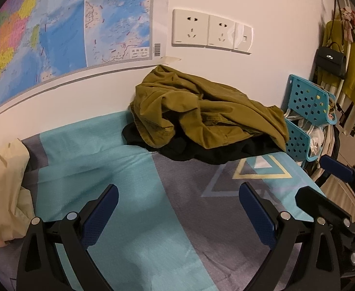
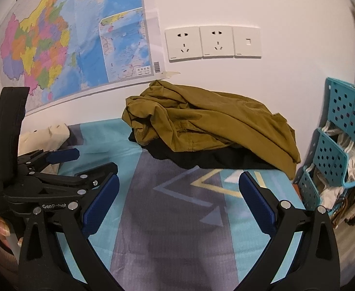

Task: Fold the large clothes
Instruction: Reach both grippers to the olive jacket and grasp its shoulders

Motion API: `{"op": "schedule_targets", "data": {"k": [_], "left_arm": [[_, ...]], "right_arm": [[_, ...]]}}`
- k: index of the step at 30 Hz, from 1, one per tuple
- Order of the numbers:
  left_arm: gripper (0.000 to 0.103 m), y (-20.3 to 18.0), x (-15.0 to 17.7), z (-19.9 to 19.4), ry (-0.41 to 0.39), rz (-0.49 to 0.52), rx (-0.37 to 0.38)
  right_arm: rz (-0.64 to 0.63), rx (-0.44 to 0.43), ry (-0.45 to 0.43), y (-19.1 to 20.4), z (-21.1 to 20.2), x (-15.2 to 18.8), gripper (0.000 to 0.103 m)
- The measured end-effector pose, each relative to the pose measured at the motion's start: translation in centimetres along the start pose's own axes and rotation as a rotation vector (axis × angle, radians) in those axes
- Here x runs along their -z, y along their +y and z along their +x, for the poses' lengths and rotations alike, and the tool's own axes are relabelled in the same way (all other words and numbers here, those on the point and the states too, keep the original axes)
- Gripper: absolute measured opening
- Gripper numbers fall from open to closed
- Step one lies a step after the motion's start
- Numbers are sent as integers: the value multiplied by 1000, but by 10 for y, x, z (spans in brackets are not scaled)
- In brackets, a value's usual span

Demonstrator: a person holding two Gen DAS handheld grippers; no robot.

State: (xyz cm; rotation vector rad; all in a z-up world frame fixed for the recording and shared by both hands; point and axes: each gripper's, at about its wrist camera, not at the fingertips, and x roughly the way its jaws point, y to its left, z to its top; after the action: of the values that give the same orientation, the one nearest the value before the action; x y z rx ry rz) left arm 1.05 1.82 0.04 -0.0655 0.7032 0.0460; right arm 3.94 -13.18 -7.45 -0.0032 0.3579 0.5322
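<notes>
A crumpled olive-brown garment point(image 1: 201, 111) lies in a heap on a black garment point(image 1: 213, 152) at the far side of the bed, against the wall. It also shows in the right wrist view point(image 2: 209, 123), over the black garment point(image 2: 201, 160). My left gripper point(image 1: 177, 208) is open and empty, low over the bed sheet, well short of the heap. My right gripper point(image 2: 178, 198) is open and empty, also short of the heap. The right gripper shows at the right edge of the left wrist view point(image 1: 332, 181); the left gripper shows at the left of the right wrist view point(image 2: 85, 165).
The bed has a teal and grey patterned sheet point(image 1: 133, 181). A cream cloth point(image 1: 5, 181) lies at the left. A teal perforated rack point(image 2: 337, 145) stands off the bed's right end. A map point(image 2: 68, 41) and wall sockets point(image 2: 211, 41) are behind.
</notes>
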Motion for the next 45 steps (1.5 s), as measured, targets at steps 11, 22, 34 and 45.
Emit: {"op": "schedule_targets", "data": {"k": [11,22,34,45], "left_arm": [[96,48,-14,40,59,-72,-98],[96,88,-15,65,101,-129,-163],[96,110,-20,75,112,-127,-196],[96,126,-23,78,99,-138,-182]], "right_arm": [[-179,-12,26,18,63,-43,97],[-381,10,123,53,173,-81,62],[-460,11,48,54,141,-121,44],[-440,-13,0,46,126,-157,4]]}}
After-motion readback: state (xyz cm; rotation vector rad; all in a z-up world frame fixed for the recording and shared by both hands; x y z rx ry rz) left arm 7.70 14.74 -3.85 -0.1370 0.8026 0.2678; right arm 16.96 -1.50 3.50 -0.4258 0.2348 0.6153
